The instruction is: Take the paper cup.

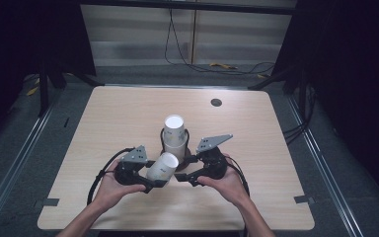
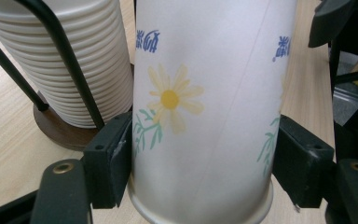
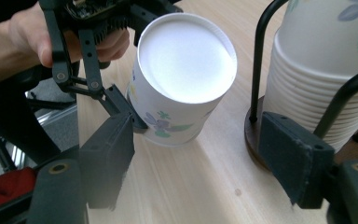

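Two claws are working over the bench, one in each of the person's hands. The left claw is clamping its pads on a single paper cup, which is lying tilted between the two claws with its white bottom facing up and away from the person. In the left gripper view the cup is sitting squarely between the two black pads, printed with a yellow daisy, green stems and small blue lettering too blurred to read; its rim is cut off at the bottom edge.

The right claw is hovering just beside the cup with its jaws standing apart and nothing between them. In the right gripper view the cup is lying ahead of the left jaw, and the left claw is gripping its side.

Just beyond both claws, one stack of nested cups is standing upside down in one black wire holder on a round brown base. The stack's count is hard to make out: roughly twenty rims are showing in the left gripper view, with the top cut off.
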